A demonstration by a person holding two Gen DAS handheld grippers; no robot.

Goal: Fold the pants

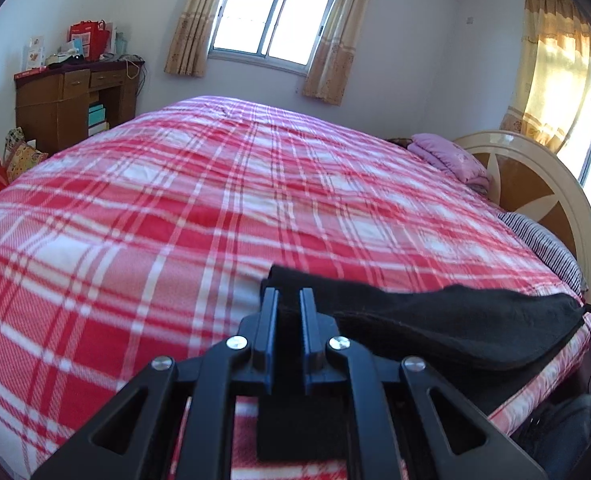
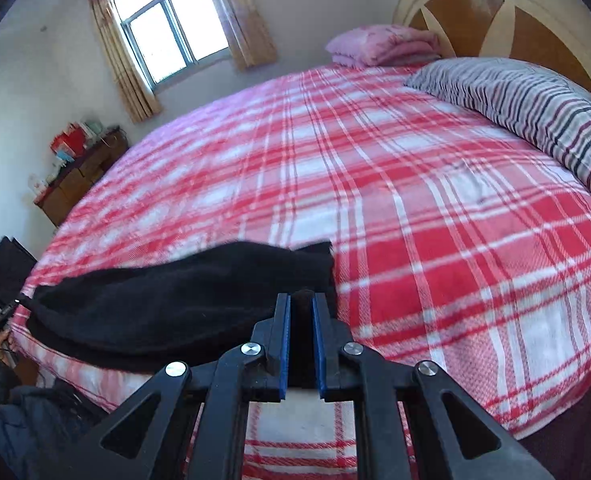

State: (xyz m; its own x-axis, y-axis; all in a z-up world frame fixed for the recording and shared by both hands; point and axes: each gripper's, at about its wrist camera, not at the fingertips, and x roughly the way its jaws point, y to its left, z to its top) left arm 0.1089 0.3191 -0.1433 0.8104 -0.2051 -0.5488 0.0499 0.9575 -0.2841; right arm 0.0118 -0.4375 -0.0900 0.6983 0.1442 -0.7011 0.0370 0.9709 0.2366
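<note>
The black pants (image 1: 447, 320) hang stretched between my two grippers above the near edge of the red plaid bed (image 1: 215, 208). My left gripper (image 1: 288, 300) is shut on one end of the pants, and the fabric runs off to the right. In the right wrist view my right gripper (image 2: 300, 304) is shut on the other end of the pants (image 2: 167, 304), which run off to the left over the bed (image 2: 415, 208). The cloth sags a little in the middle.
A striped pillow (image 2: 535, 112) and a folded pink blanket (image 2: 383, 46) lie by the headboard (image 2: 495, 12). A wooden desk (image 1: 67, 104) with clutter stands at the far wall under a window (image 1: 275, 20). Bags (image 1: 15, 160) sit on the floor beside it.
</note>
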